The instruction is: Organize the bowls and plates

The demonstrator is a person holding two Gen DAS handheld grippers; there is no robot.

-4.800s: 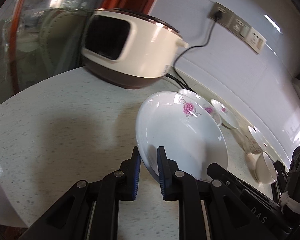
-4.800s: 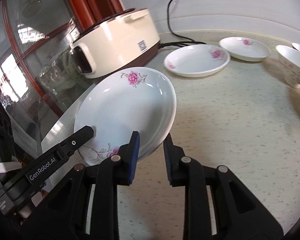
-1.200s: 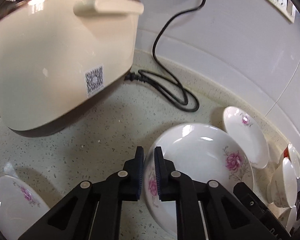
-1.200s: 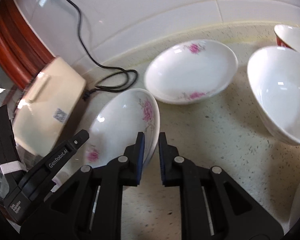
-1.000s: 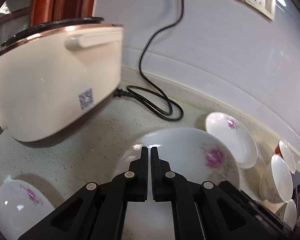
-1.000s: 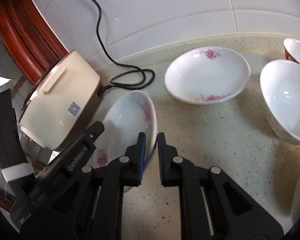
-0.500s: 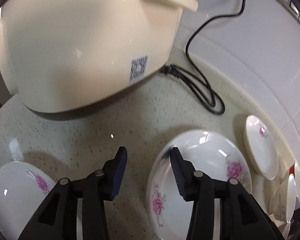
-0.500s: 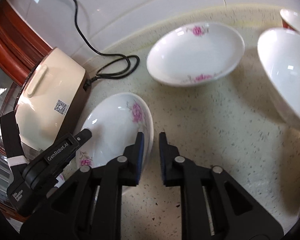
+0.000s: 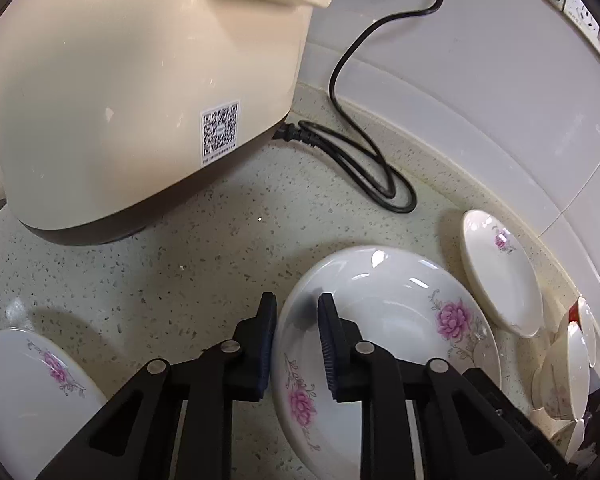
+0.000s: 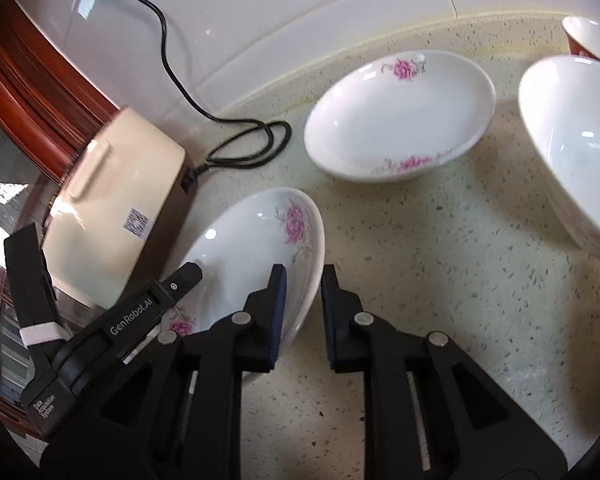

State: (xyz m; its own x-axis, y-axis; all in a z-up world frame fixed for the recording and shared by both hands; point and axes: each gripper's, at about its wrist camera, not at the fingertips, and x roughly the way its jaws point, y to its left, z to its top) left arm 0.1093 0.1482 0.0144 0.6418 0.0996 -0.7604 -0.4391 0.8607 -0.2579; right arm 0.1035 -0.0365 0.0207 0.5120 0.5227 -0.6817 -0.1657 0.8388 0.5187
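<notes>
Readable text: only on the left gripper, seen from the right wrist view.
"GenRobot.AI" in white along the black finger arm of the left gripper (image 10: 152, 304); lower on its body, small white print reads "Data Acquisition System". The cream rice cooker (image 9: 140, 92) has a white sticker (image 9: 219, 133) with a QR code and a line of tiny print under it, too small to read; same sticker shows in the right wrist view, also illegible.

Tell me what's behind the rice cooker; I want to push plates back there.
A black cord plugs into the rice cooker's back, loops on the counter and climbs the wall. The cooker's body hides the counter beyond it.
</notes>
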